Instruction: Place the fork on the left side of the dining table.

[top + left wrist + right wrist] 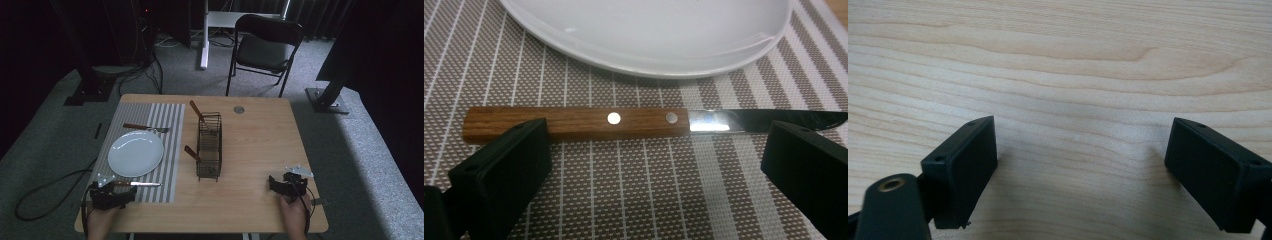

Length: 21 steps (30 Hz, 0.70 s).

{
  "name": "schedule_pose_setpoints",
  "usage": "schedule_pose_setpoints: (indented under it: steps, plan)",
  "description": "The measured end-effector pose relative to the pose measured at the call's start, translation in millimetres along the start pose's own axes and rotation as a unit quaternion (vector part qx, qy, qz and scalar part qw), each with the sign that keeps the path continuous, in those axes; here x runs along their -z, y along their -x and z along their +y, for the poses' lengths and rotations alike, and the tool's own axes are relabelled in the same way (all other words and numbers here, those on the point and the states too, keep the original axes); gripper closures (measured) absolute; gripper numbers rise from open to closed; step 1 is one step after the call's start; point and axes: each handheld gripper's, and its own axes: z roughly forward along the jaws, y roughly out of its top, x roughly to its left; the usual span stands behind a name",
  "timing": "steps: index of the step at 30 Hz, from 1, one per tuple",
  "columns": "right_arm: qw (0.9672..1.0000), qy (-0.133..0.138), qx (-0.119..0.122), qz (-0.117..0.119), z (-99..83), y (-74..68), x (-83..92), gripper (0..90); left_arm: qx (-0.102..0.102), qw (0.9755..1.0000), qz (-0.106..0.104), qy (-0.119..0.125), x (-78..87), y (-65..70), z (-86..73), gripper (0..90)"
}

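We've got the knife (644, 121) lying flat on the striped placemat (624, 200), wooden handle to one side, blade to the other, just beside the near rim of the white plate (649, 40). Our left gripper (656, 162) sits right behind it with jaws spread wide, one tip close to the handle end, the other near the blade tip, and nothing held between them. From the high view we see the knife (136, 184) at the placemat's near edge, the left gripper (112, 196) at the desk's (250, 200) front left corner. Past the plate a fork (145, 128) rests on the placemat. A wire basket (209, 146) stands mid-desk with wooden handles poking out. Our right gripper (1080, 165) hovers open over bare wood, well apart at front right.
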Motion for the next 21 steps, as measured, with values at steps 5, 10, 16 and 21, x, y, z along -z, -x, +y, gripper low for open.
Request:
schedule_pose_setpoints:
  steps: [5,10,16,21]
  plan:
    - [1.0000,0.000,0.000,0.000,0.0,0.0,0.0,13.0,-0.015,0.9998,0.014,0.005,-2.6,1.1,-1.6,0.0]
    - [1.0000,0.000,0.000,0.000,0.0,0.0,0.0,13.0,-0.025,0.9995,0.016,0.003,1.5,4.7,-6.1,0.0]
    - [1.0000,0.000,0.000,0.000,0.0,0.0,0.0,13.1,-0.039,0.9985,0.037,0.001,7.2,3.1,-10.7,0.0]
    - [1.0000,0.000,0.000,0.000,0.0,0.0,0.0,13.0,-0.051,0.9977,0.044,-0.006,7.0,1.9,-13.8,0.0]
